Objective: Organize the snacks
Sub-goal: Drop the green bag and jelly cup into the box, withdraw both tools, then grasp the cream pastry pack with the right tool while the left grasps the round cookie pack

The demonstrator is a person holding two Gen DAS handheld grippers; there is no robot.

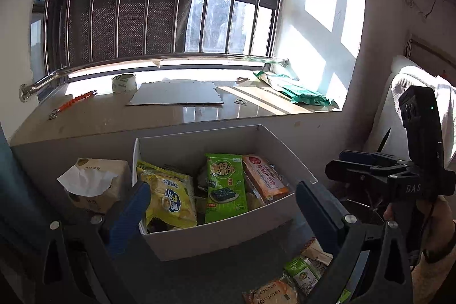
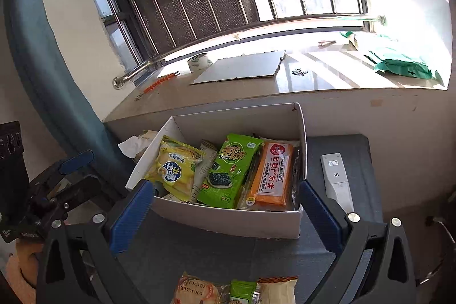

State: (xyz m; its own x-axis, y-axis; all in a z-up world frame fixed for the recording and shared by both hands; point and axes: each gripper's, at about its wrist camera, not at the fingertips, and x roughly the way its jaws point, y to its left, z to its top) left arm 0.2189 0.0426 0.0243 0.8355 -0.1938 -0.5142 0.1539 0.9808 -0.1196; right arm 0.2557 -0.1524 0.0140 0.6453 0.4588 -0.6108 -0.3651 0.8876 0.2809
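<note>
Three snack packets stand side by side in the open white cardboard box [image 2: 228,221] on the dark grey bench [image 2: 199,250]: a yellow crinkly chip bag [image 2: 173,167] at the nine o'clock end, a green seaweed packet [image 2: 228,170] in the middle, and an orange packet with a white label [image 2: 273,178] at the three o'clock end. Both tools are spread wide with nothing between their blue pads. The left tool [image 1: 222,214] hovers before the box's near wall, and the right tool [image 2: 225,214] likewise faces that wall, its fingers flanking the box corners without touching. More loose snack packets [image 2: 236,291] lie on the bench at six o'clock, well short of the box. A white remote control [image 2: 336,175] lies on the bench at three o'clock of the box, just beside it. A tissue pack with a white sheet poking up [image 1: 94,181] sits at nine o'clock of the box. Beyond, at twelve o'clock, a flat grey cardboard sheet [image 2: 242,67] and a roll of tape [image 2: 198,61] rest on the sunlit stone windowsill [image 2: 327,79].
</note>
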